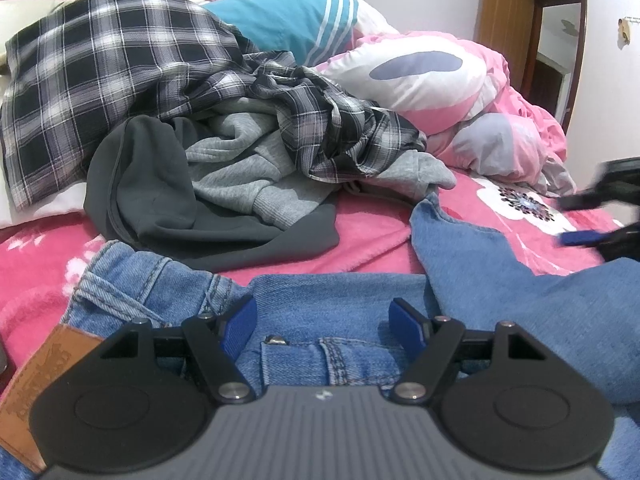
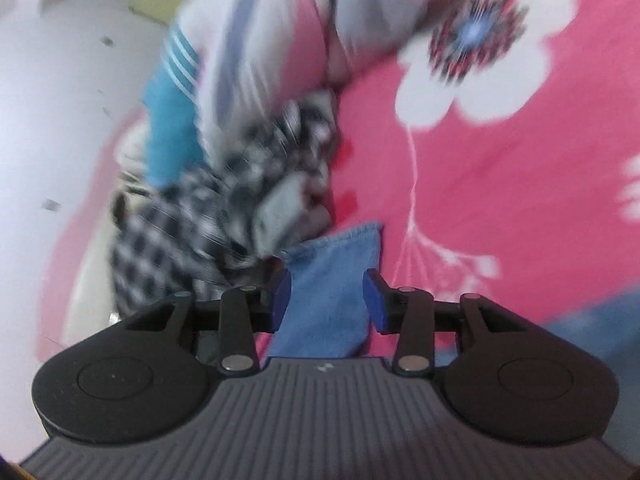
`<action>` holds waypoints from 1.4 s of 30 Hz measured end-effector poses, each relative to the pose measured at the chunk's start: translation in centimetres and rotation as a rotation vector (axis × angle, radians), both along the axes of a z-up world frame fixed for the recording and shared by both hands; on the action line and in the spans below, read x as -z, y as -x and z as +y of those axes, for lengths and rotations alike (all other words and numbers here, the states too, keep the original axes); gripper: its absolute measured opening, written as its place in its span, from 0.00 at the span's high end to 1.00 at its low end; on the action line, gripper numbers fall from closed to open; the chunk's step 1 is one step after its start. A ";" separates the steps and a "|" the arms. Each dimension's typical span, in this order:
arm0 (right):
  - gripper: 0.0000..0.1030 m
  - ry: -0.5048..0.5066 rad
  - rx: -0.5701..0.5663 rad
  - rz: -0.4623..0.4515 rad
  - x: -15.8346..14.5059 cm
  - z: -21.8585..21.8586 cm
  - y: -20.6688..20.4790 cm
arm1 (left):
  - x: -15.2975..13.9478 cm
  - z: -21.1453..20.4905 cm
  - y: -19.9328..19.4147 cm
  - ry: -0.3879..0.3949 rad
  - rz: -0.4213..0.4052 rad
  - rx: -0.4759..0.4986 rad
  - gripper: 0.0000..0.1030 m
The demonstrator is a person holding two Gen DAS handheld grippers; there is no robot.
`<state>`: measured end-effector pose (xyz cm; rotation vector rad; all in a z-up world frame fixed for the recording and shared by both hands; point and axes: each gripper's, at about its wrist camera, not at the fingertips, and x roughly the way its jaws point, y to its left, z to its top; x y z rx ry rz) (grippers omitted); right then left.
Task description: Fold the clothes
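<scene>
At the left, the left gripper (image 1: 324,322) hangs over the waistband of the blue jeans (image 1: 304,304) with its jaws spread wide and nothing pinched, and a bare strip of pink bedspread (image 1: 372,248) lies between the denim and the heap of plaid shirt (image 1: 100,68) and grey hoodie (image 1: 240,176). Further right, one jeans leg runs off frame, where the right gripper (image 2: 326,300) stands partly open, astride the hem but not pressing it. The right wrist view is badly smeared, so the pile is hard to make out.
</scene>
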<state>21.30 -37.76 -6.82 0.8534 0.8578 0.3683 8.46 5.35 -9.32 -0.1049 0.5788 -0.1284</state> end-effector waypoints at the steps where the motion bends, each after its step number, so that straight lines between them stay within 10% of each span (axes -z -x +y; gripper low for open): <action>1: 0.62 0.033 -0.004 0.018 0.6 0.9 -1.3 | 0.0 0.0 0.0 0.004 -0.001 0.001 0.27; 11: 0.63 0.112 -0.053 0.050 4.0 6.5 -5.1 | 0.2 1.1 0.3 0.087 -0.024 0.008 0.25; 16: 0.95 0.147 -0.027 0.037 4.4 7.0 -5.1 | 0.2 1.2 0.2 0.096 -0.025 0.010 0.25; 19: 0.97 0.147 0.000 -0.010 3.8 7.2 -4.5 | 0.2 1.2 0.2 0.097 -0.025 0.010 0.25; 33: 0.97 0.220 0.290 -0.459 -11.8 -0.6 3.0 | 0.3 1.0 0.3 0.084 -0.025 0.005 0.25; 42: 0.97 0.286 0.521 -0.591 -16.9 -9.7 10.2 | 0.2 0.7 0.3 0.068 -0.021 0.004 0.25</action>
